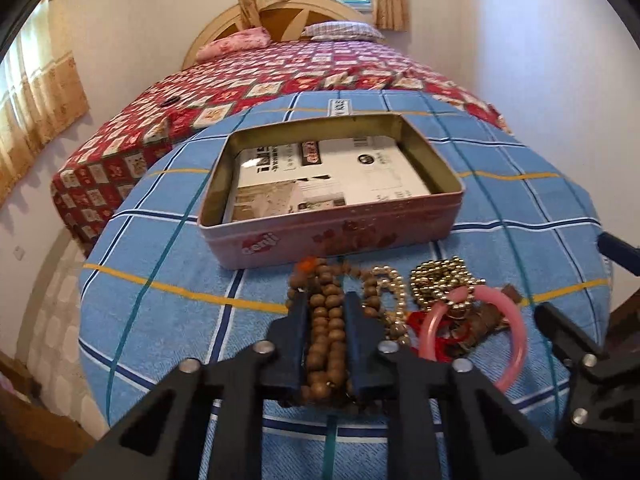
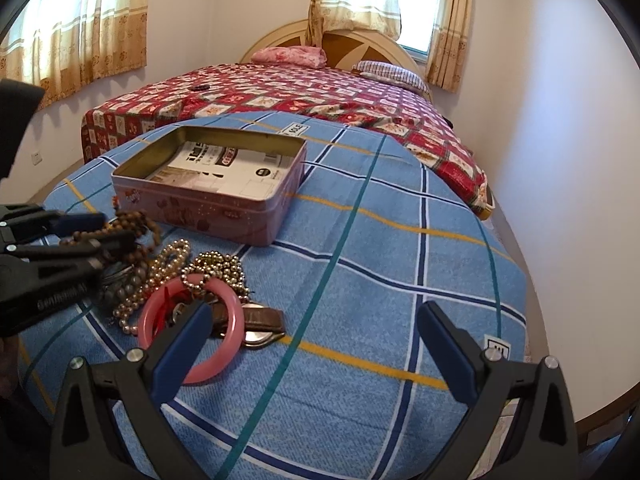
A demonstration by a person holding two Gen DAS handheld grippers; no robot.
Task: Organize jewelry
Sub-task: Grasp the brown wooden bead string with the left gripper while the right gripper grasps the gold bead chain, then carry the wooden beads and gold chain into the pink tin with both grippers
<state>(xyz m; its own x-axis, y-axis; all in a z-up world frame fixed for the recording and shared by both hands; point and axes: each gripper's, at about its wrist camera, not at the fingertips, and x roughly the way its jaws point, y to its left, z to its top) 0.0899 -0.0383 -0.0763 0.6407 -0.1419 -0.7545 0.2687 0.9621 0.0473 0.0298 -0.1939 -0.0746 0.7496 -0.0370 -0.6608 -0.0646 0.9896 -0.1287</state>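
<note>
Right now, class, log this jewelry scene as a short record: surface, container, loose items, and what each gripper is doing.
surface: blue checked cloth
container: pink tin, open, printed paper inside, no jewelry
pile: wooden bead strand, pearl strand, gold bead chain, pink bangle, brown strap
left gripper: closed around the wooden bead strand
right gripper: open, beside the pile, holding nothing

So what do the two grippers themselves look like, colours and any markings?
Both match: the left gripper and right gripper have matte black angular plastic frames with triangular cut-outs and round silver bolt heads at the joints. The jaws are flat dark-blue pads. In the right wrist view, the left gripper's side carries raised lettering, too blurred to read. No cables or sleeves show.
</note>
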